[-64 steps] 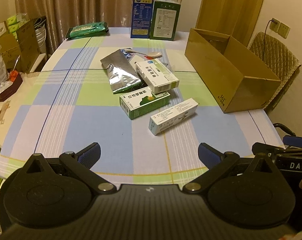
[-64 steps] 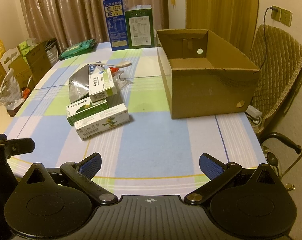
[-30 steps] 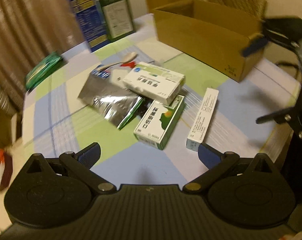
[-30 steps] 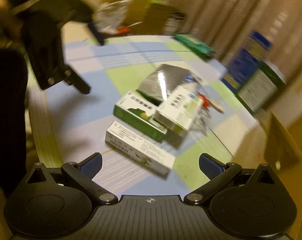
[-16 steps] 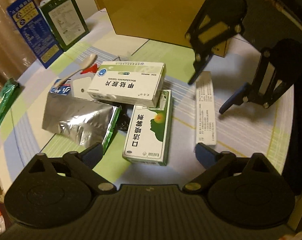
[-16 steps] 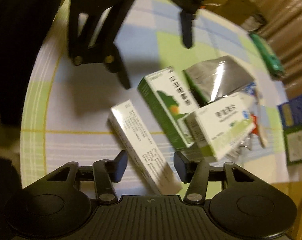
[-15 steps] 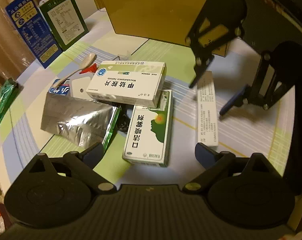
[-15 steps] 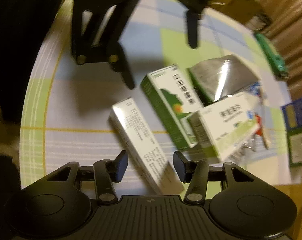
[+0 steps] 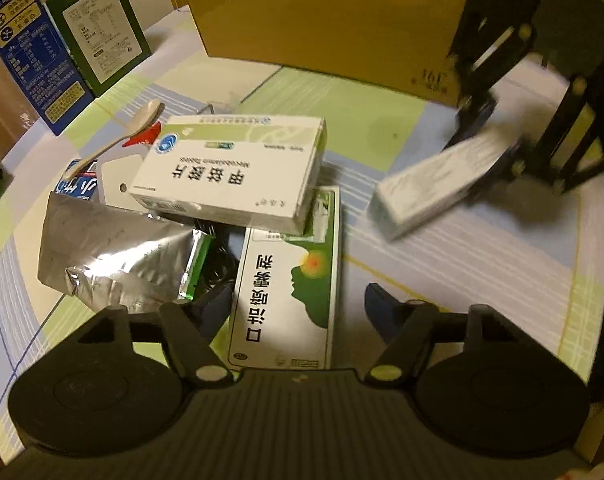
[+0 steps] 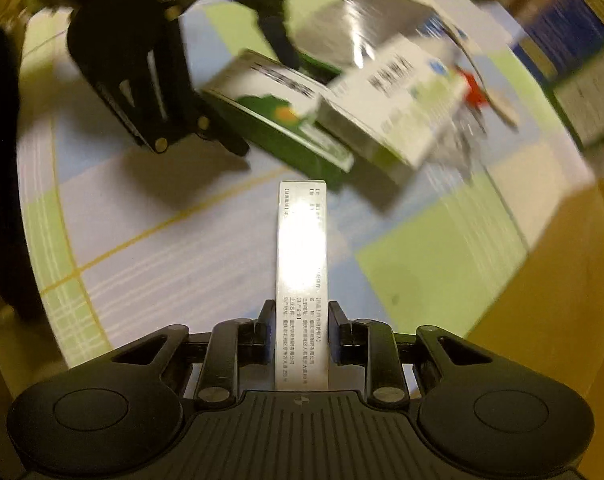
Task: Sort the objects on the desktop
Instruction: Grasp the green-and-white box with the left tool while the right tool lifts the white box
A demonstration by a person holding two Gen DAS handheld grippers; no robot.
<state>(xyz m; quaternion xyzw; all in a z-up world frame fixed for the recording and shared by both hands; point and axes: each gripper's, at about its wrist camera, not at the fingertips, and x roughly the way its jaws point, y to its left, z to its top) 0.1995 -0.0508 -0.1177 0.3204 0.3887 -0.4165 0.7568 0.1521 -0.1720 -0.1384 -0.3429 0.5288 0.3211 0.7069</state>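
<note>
The right gripper [image 10: 301, 338] has its jaws closed on the long white box [image 10: 302, 276], pinching the near end; the box's long axis runs straight up the middle of the right wrist frame, away from the camera, its far end free above the bench [image 10: 206, 264]. In the left wrist frame the same box [image 9: 441, 182] shows at right of centre, blurred, tilted with one end toward the lower left and the other hidden in the dark gripper at upper right. The left gripper [image 9: 298, 314] has its jaws spread wide and holds nothing; the green-and-white box [image 9: 290, 292] lies between the fingertips, its long axis pointing up the frame, its near end cut off by the gripper body. A white tablet box [image 9: 234, 172] rests across its far end and over a silver foil pouch [image 9: 114, 252] at left. The cardboard box [image 9: 333, 20] fills the upper frame, its top cropped. The right wrist view's upper half is smeared by motion.
</note>
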